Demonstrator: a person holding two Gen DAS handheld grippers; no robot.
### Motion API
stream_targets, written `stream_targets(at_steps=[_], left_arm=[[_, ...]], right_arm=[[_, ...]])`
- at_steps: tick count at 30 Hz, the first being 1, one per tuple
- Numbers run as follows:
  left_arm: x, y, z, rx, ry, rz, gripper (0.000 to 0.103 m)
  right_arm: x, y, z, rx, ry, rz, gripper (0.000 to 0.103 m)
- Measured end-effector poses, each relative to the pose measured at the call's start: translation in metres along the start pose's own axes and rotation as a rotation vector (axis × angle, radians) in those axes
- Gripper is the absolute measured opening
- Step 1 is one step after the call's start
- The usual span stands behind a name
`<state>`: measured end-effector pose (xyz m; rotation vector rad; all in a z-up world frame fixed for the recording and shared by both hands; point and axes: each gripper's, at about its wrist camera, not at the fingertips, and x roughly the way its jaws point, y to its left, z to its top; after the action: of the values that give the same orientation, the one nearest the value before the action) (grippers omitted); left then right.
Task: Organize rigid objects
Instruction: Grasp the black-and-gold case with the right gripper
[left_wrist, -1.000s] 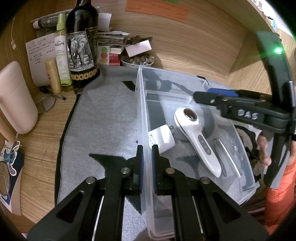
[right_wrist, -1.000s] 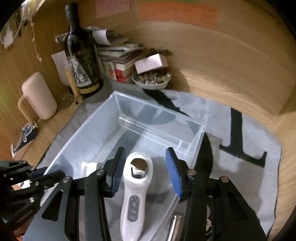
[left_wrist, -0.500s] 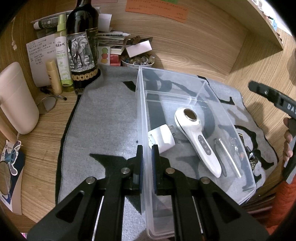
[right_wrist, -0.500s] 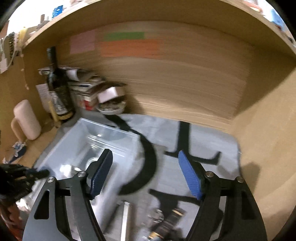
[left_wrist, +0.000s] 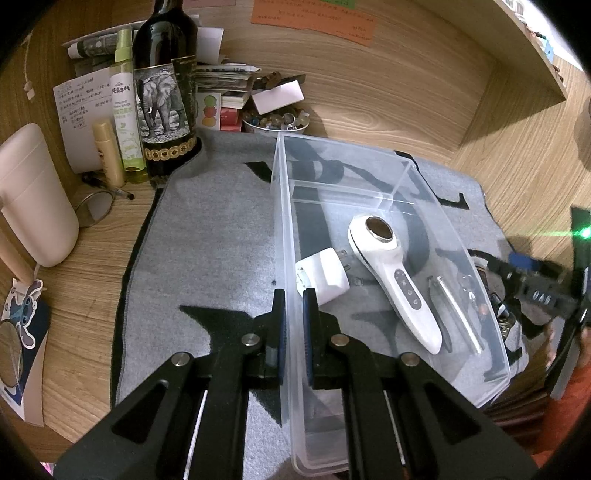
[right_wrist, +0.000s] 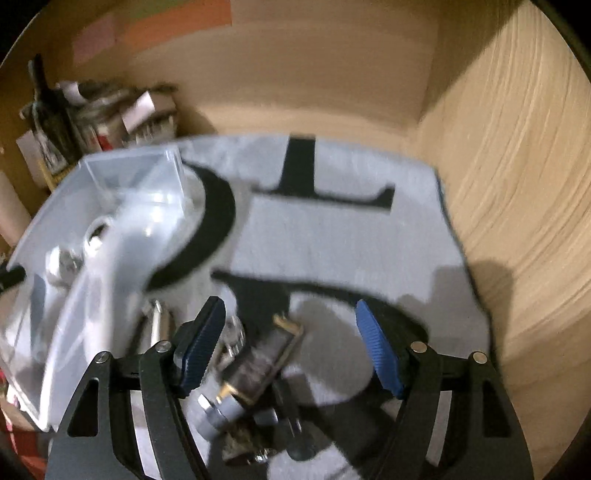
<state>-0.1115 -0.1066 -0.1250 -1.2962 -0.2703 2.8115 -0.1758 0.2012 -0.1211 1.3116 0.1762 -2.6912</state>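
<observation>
Left gripper (left_wrist: 293, 306) clamps bin (left_wrist: 282, 206) wall; right gripper (right_wrist: 291, 343) gapes over blurred bottle (right_wrist: 258, 365), unseen leftward.

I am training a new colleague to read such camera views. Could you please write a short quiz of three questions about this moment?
1. True or false: the left gripper is shut on the wall of the clear bin.
2. Which lies inside the bin? A) wine bottle B) white handheld device C) pink cup
3. Fill in: the right gripper hovers ____ over small items on the grey mat.

Key:
1. True.
2. B: the white handheld device lies beside the white charger plug.
3. open.
</observation>
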Motion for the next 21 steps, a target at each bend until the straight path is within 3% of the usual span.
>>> stream_targets(at_steps=[4, 11, 16, 21], left_arm=[[0.000, 0.000, 0.000, -0.001, -0.001, 0.000, 0.008], [0.000, -0.001, 0.000, -0.003, 0.000, -0.001, 0.008], [0.000, -0.001, 0.000, 0.000, -0.001, 0.001, 0.008], [0.000, 0.000, 0.000, -0.002, 0.000, 0.000, 0.008]], right_arm=[[0.012, -0.002, -0.016, 0.001, 0.077, 0.033, 0.047], [0.024, 0.007, -0.023, -0.026, 0.107, 0.070, 0.037], [0.027, 0.005, -0.018, -0.018, 0.085, 0.061, 0.021], [0.026, 0.004, -0.006, 0.000, 0.046, 0.051, 0.021]])
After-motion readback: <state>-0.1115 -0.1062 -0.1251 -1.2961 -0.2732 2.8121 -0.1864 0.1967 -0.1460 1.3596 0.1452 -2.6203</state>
